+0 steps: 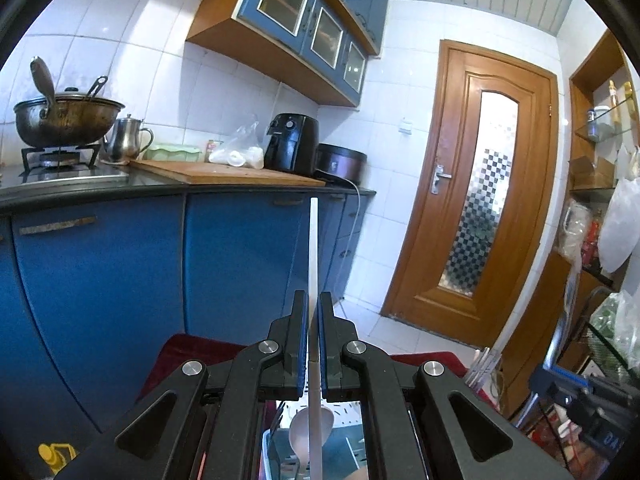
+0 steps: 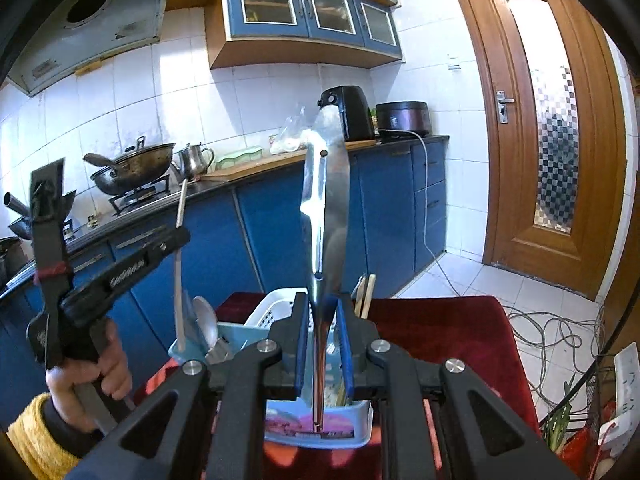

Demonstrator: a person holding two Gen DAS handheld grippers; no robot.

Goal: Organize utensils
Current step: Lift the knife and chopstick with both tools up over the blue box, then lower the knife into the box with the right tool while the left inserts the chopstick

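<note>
Right wrist view is showing the right gripper (image 2: 324, 340) clamping a steel spatula (image 2: 326, 208) upright over the blue caddy (image 2: 340, 432), while the left gripper (image 1: 314, 344) is pinching a white spoon (image 1: 313, 264); each wants lowering straight into its slot.

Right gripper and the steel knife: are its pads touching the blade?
Touching. The right wrist view shows the right gripper with both blue pads pressed against the knife, which stands upright between them, no gap showing.
</note>
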